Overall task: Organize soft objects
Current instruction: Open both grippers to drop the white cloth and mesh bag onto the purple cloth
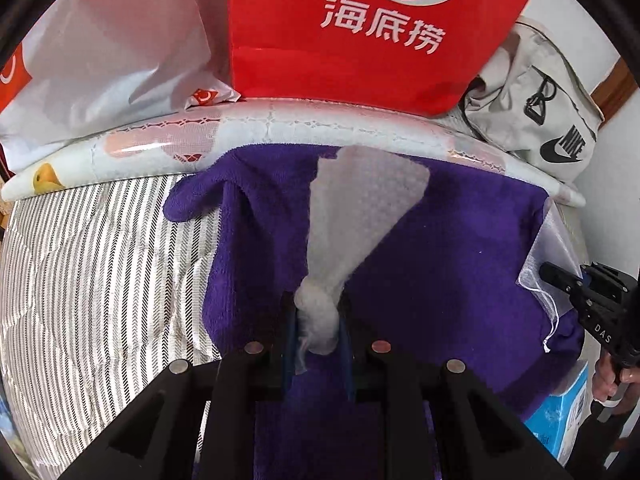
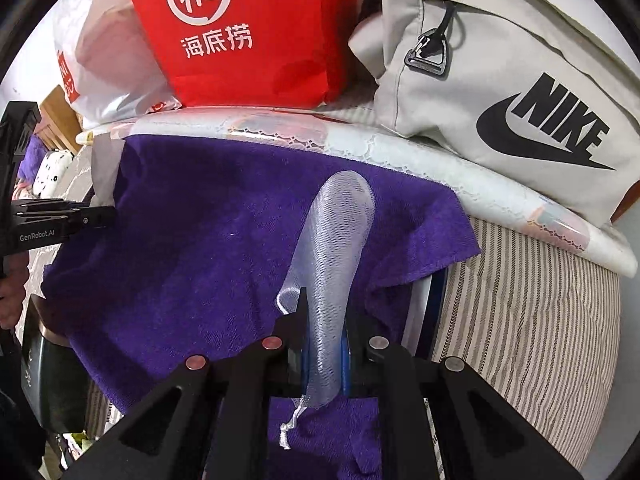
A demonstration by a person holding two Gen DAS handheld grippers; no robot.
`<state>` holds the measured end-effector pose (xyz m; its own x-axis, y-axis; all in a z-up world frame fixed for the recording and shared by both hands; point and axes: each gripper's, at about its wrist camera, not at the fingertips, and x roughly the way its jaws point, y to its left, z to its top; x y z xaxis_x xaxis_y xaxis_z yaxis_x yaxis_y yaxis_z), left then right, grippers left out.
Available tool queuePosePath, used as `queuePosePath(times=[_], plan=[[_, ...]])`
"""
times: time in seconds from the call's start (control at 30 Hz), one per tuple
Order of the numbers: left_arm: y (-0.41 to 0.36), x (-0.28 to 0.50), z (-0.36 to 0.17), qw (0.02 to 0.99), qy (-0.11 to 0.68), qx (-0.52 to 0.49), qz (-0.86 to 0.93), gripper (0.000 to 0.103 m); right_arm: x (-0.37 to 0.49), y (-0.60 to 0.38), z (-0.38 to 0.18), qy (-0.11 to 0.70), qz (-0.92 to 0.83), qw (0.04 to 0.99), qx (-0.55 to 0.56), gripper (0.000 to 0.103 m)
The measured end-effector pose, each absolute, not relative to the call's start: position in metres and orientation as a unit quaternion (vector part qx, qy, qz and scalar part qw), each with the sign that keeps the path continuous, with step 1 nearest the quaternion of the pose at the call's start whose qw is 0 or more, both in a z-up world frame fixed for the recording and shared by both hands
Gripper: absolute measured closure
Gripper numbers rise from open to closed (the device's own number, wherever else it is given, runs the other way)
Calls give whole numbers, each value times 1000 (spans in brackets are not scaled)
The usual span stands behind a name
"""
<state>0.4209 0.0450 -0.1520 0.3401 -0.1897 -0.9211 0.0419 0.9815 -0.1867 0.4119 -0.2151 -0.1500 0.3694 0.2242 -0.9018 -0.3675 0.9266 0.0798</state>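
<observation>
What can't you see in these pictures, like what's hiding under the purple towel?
- Left wrist view: whatever lies under the purple towel; the towel covers it.
- Left wrist view: blue box, cut off at the edge, print too small.
- Right wrist view: inside the red bag; its top is cropped.
- Both views: the white mesh bag looks empty, but folds hide its inside.

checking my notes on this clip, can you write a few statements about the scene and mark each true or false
1. The left gripper pinches a white mesh bag. True.
2. The towel under the bag is green. False: it is purple.
3. The right gripper holds nothing. False: it clamps the mesh bag too.
4. A red shopping bag stands behind the towel. True.
5. The grey Nike bag lies on the towel. False: it sits behind it, apart.
</observation>
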Motion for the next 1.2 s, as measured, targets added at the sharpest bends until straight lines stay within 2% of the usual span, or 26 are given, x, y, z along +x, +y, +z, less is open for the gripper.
queuePosePath(times=[0.07, 0.13, 0.17, 0.2, 0.23, 0.3, 0.47, 0.83, 1.2], plan=[[45, 423, -153, 813, 574, -72, -72, 82, 412, -212, -151, 531, 182, 824, -75, 84], [46, 425, -155, 809, 579, -74, -73, 75, 414, -209, -151, 528, 184, 825, -82, 67], [45, 425, -154, 808, 579, -75, -76, 72, 413, -208, -150, 526, 188, 825, -85, 52], [44, 425, -154, 808, 579, -74, -80, 67, 413, -207, -149, 521, 189, 828, -86, 43], [44, 424, -152, 809, 577, -75, -84, 66, 411, -207, -146, 514, 189, 832, -89, 40], [43, 420, -147, 811, 573, -78, -92, 56, 409, -208, -139, 502, 187, 840, -94, 28], [46, 404, -132, 824, 558, -59, -77, 47, 401, -212, -125, 486, 176, 850, -103, 26], [69, 344, -100, 852, 511, -95, -68, 47, 362, -229, -89, 463, 156, 866, -102, 25], [65, 280, -84, 850, 513, -95, -71, 47, 295, -246, -74, 470, 136, 871, -44, 25]])
